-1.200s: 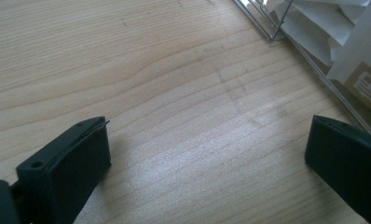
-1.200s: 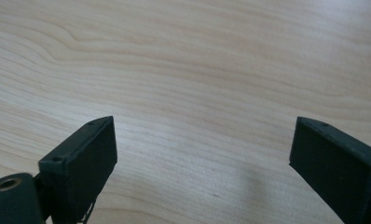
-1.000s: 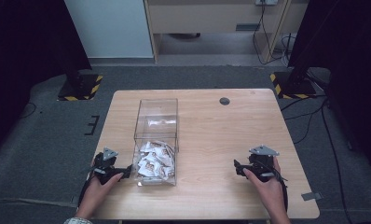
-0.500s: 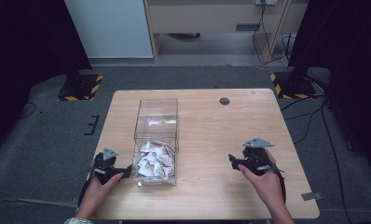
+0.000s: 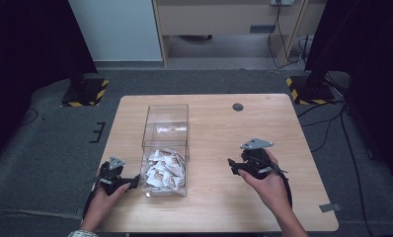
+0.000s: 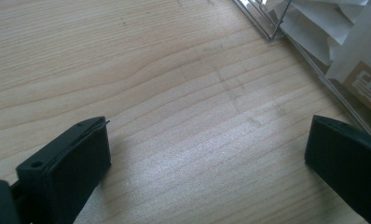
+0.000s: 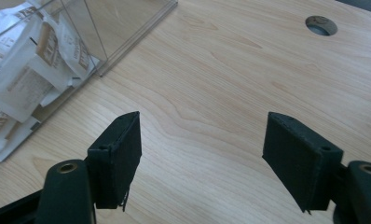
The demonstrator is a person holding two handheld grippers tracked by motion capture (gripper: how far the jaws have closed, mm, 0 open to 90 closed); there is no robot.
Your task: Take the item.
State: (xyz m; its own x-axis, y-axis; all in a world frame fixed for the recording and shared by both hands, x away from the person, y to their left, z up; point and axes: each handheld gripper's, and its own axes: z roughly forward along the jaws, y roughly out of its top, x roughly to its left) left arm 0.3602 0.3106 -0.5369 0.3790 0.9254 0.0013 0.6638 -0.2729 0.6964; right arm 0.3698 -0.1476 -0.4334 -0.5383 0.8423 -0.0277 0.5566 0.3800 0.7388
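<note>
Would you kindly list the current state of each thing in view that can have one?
Clear box: upright, open-topped, standing on the table.
Packets: piled inside the box at its near end; far end empty.
Left gripper: open, holding nothing, beside the box's near corner.
Right gripper: open, holding nothing, over bare wood.
Table: round hole near its far edge, uncovered.

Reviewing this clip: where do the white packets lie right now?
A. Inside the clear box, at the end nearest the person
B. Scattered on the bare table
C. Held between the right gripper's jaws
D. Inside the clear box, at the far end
A: the white packets are heaped in the near end of the clear box, whose far end is bare.
</note>
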